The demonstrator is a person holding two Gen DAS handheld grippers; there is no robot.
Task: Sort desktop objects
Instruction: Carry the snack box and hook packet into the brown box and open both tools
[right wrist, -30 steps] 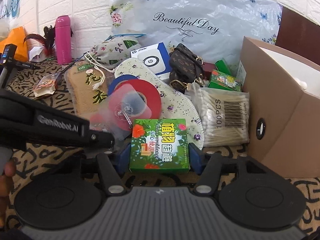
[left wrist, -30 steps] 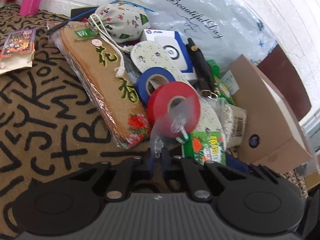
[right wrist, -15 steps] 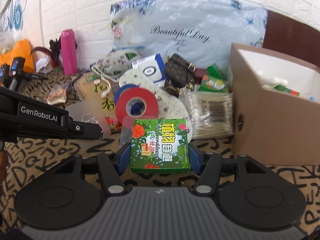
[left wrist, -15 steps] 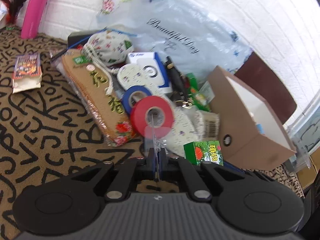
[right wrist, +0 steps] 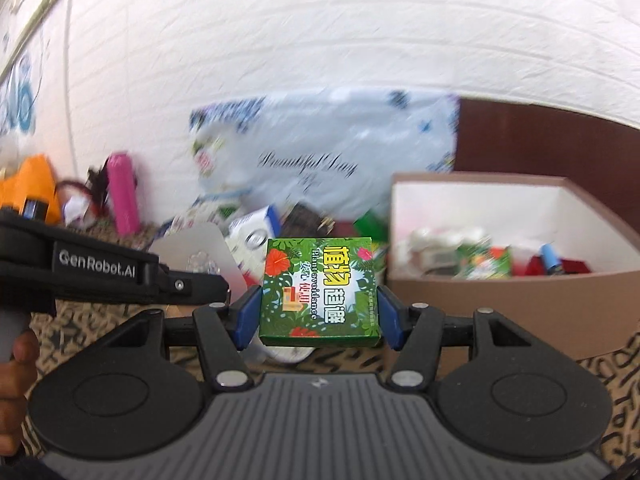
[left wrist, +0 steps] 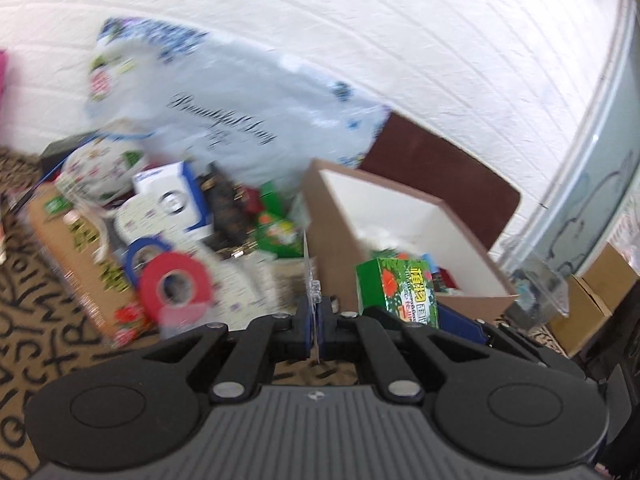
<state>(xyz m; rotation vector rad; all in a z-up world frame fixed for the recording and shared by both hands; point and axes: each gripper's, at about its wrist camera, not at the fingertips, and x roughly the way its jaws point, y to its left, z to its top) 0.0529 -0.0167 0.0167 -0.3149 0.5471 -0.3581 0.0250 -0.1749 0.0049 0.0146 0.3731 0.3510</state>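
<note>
My right gripper (right wrist: 318, 314) is shut on a green leafy box (right wrist: 318, 290) and holds it in the air, left of the open brown cardboard box (right wrist: 520, 304). The green box also shows in the left wrist view (left wrist: 398, 288), in front of the cardboard box (left wrist: 332, 216). My left gripper (left wrist: 314, 322) is shut on a thin clear plastic card (left wrist: 310, 276), seen edge-on. In the right wrist view the card (right wrist: 196, 254) sticks out from the left gripper (right wrist: 218, 286). Both frames are blurred.
A pile lies on the patterned cloth (left wrist: 48, 328): red tape roll (left wrist: 174, 286), blue tape roll (left wrist: 146, 250), cork insoles (left wrist: 76, 264), white and blue box (left wrist: 172, 194), floral pouch (left wrist: 100, 168). A plastic bag (right wrist: 320, 152) leans on the wall. A pink bottle (right wrist: 124, 192) stands left.
Both grippers have risen and swung right toward the cardboard box, each keeping its hold. The box's inside now shows, with several items in it.
</note>
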